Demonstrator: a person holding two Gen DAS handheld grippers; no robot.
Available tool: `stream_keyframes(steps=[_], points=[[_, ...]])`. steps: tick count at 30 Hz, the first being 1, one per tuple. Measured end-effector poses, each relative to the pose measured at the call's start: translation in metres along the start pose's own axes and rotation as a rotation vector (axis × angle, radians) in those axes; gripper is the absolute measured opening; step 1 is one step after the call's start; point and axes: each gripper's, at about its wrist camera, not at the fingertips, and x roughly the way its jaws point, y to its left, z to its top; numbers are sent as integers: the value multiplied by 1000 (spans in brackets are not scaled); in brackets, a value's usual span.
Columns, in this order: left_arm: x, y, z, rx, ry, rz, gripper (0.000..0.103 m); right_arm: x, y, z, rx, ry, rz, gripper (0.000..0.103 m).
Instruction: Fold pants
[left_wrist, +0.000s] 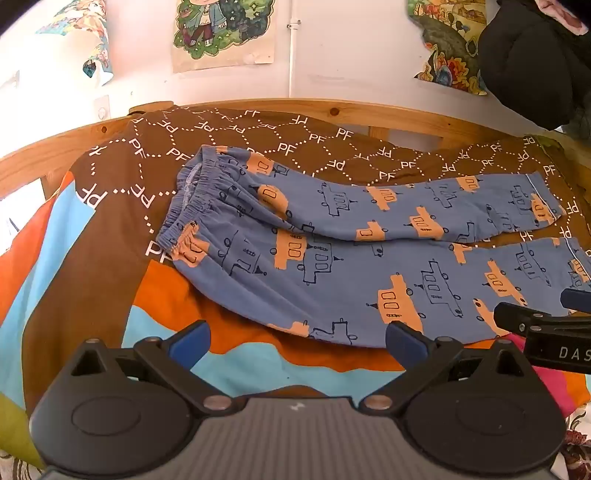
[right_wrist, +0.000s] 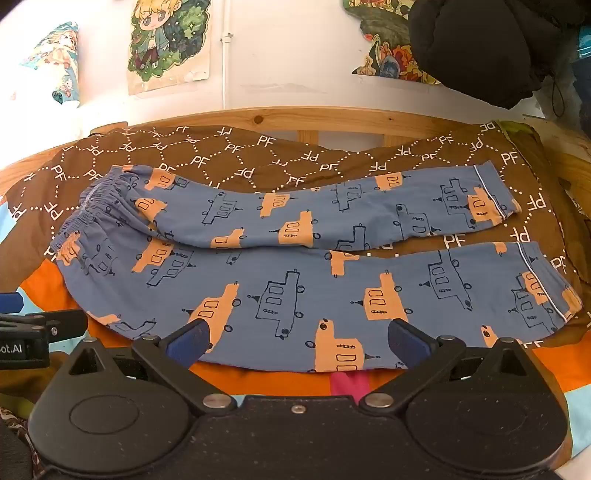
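Left wrist view: the left gripper (left_wrist: 297, 343) tilts downward over a bed, its two blue-tipped fingers (left_wrist: 188, 341) spread wide with nothing between them. Its right-hand fingertip hangs just at the near edge of the pants (left_wrist: 332, 266); whether it touches the cloth is not clear. Its left-hand fingertip sits over the bright bedspread (left_wrist: 92, 240), clear of the garment.

The pants are blue with orange and outlined boat shapes. They lie flat and spread out across the bedspread, the gathered waistband (left_wrist: 184, 206) to the left and both legs running off to the right, the far leg partly over the near one close to the waist. Behind them runs a wooden bed frame (left_wrist: 369, 110) against a white wall with posters (left_wrist: 225, 29).

Right wrist view: the right gripper (right_wrist: 297, 341) also points down at a slant, jaws wide and empty, both fingertips over the near leg's lower edge. It is further along the legs, toward the cuffs (right_wrist: 546, 288). Each gripper's tip shows at the edge of the other's view, so the two hover side by side, near each other.
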Motion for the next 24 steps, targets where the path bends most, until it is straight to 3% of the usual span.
stream_keyframes(steps=[24], points=[[0, 0, 0, -2, 0, 1, 103, 1, 0, -1, 4, 7, 2, 102]])
